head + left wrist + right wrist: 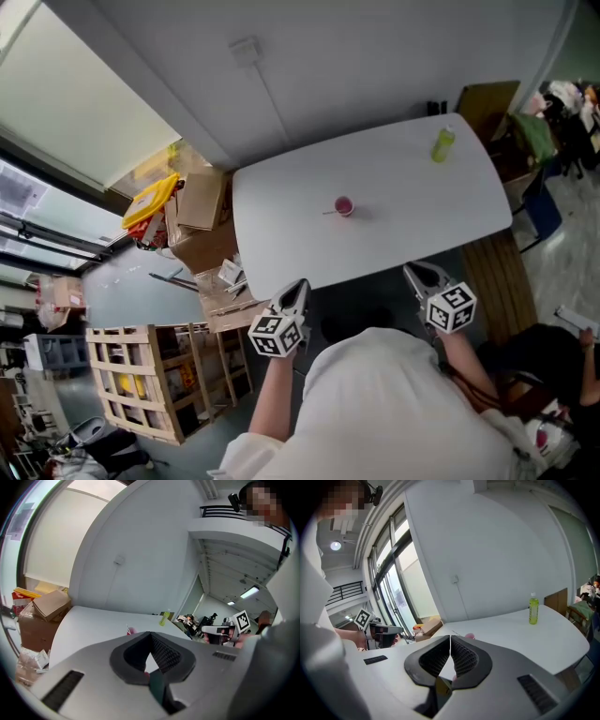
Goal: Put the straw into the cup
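A small pink cup (pixel 344 205) stands near the middle of the white table (pixel 412 202). A thin straw (pixel 330 213) shows at its left side; I cannot tell whether it lies on the table or touches the cup. Both grippers hover at the table's near edge, well short of the cup. My left gripper (pixel 299 285) is shut with nothing between its jaws; the left gripper view has the cup (pixel 131 630) just beyond its tips (pixel 150 634). My right gripper (pixel 413 272) is shut and empty too, with the cup (pixel 469 636) peeking over its jaws (pixel 450 637).
A green bottle (pixel 442 143) stands at the table's far right corner. Cardboard boxes (pixel 202 202) and a wooden crate (pixel 141 380) crowd the floor left of the table. A white wall runs behind the table, and a wooden board (pixel 487 272) lies to its right.
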Motion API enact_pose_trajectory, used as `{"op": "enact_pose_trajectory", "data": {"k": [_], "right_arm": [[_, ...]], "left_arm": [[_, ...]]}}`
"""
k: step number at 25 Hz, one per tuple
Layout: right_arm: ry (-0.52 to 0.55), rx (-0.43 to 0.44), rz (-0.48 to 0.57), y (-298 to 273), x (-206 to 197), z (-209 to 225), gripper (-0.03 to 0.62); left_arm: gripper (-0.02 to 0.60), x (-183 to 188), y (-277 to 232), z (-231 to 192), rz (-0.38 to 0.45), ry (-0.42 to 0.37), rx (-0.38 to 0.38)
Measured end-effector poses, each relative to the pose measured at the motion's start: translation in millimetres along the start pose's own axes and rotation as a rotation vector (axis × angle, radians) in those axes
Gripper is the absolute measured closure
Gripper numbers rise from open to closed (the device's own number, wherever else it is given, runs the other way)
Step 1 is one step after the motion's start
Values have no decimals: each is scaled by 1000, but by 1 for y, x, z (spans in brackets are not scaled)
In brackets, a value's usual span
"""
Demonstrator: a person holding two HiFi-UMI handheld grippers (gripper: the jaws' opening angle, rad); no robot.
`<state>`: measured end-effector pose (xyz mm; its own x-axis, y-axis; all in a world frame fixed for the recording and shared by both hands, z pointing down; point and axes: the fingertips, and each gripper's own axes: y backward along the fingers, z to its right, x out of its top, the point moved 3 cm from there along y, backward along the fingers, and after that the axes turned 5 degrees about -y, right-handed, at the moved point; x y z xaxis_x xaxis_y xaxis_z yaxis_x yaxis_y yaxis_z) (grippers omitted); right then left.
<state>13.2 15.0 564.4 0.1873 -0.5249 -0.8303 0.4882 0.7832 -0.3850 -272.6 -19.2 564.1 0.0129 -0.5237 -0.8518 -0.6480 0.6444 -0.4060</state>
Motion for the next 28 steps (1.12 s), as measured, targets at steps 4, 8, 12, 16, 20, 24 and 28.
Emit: {"op": "enact_pose_trajectory", "data": {"k": [4, 8, 12, 16, 20, 24, 28], "right_arm": [[-6, -25, 17, -3, 1, -2, 559], [-13, -41, 29, -5, 4, -4, 559], [-20, -55, 32, -7, 3, -6, 559], [-18, -58, 38, -9, 3, -8, 559], [-14, -59, 38, -10, 6, -10, 559], [-10, -57, 39, -15, 7, -12, 559], [-10, -56, 39, -18, 5, -13, 559]], "left_arm": [[580, -2, 0, -7, -14, 6, -17], [580, 0, -1, -11, -20, 4, -30], [580, 3, -2, -14, -19, 0, -49], [580, 7, -4, -15, -16, -6, -60], [580, 10, -5, -14, -19, -5, -67], [580, 10, -5, -18, -18, -3, -68], [580, 7, -4, -22, -20, -1, -66]]}}
